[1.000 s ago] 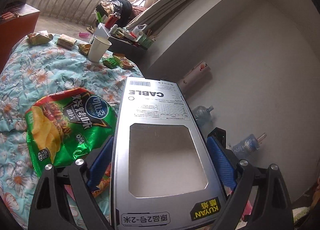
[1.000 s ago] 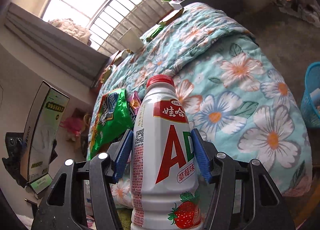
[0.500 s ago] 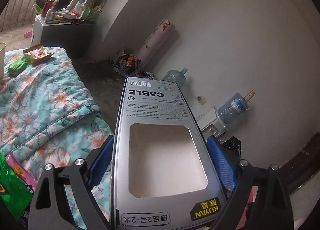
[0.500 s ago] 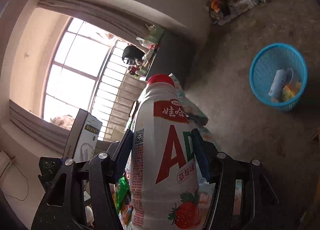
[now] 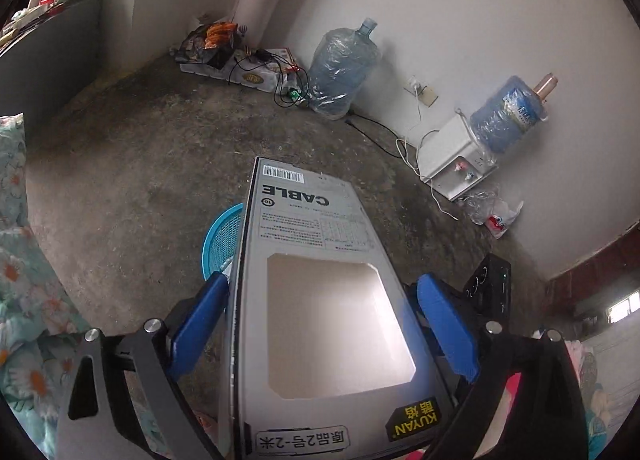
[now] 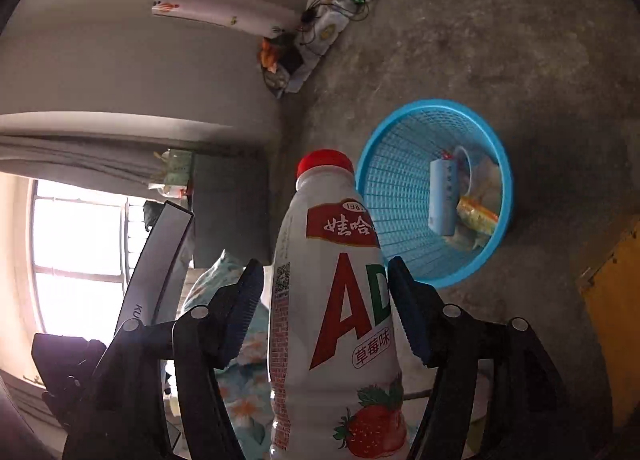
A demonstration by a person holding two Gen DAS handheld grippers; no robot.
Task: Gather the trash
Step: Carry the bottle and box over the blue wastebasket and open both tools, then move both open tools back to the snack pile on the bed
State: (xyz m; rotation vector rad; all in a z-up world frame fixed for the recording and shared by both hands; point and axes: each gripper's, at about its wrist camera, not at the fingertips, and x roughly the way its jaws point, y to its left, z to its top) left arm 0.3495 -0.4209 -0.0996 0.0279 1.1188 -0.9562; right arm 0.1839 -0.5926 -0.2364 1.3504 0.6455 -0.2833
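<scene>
Right gripper [image 6: 326, 302] jaws opening around white red-capped strawberry-milk bottle [image 6: 336, 300]

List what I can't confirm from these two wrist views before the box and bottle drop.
- Blue basket, left wrist view: mostly hidden behind the cable box, contents unseen.
- Bottle base, right wrist view: cut off by the bottom edge.
- Wrappers in the basket, right wrist view: too small to identify.
- Left gripper and right gripper, both opening: fingers appear just clear; contact unconfirmed.
</scene>
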